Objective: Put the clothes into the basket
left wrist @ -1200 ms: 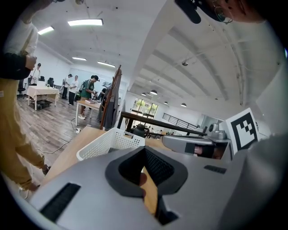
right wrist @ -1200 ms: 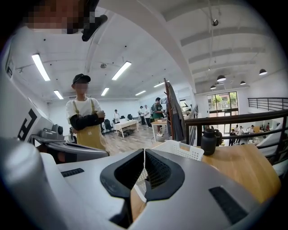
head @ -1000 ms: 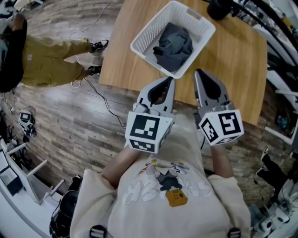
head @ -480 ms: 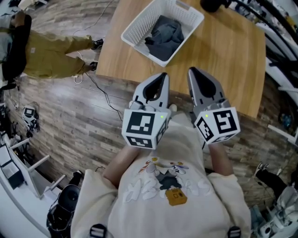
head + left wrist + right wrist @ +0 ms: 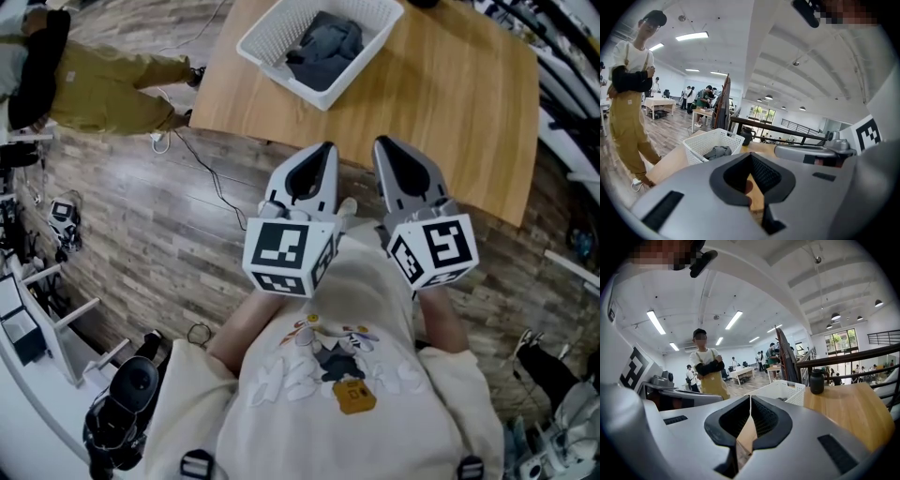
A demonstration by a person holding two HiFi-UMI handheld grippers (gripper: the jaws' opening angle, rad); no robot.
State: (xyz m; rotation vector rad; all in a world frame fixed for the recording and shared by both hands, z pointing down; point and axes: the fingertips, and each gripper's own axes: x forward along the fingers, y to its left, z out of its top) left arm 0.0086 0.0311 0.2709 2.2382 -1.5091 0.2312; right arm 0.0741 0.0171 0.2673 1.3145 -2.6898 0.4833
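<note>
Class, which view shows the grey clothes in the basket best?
The head view: it looks down into the basket onto the grey clothes. The left gripper view shows only their top over the rim; the right gripper view mostly the basket's wall.

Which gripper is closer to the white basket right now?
Left. The left gripper is on the person's side of the basket, slightly to its right; the right gripper is beside it, farther to the right. Both are shut, empty and well clear of the basket.
</note>
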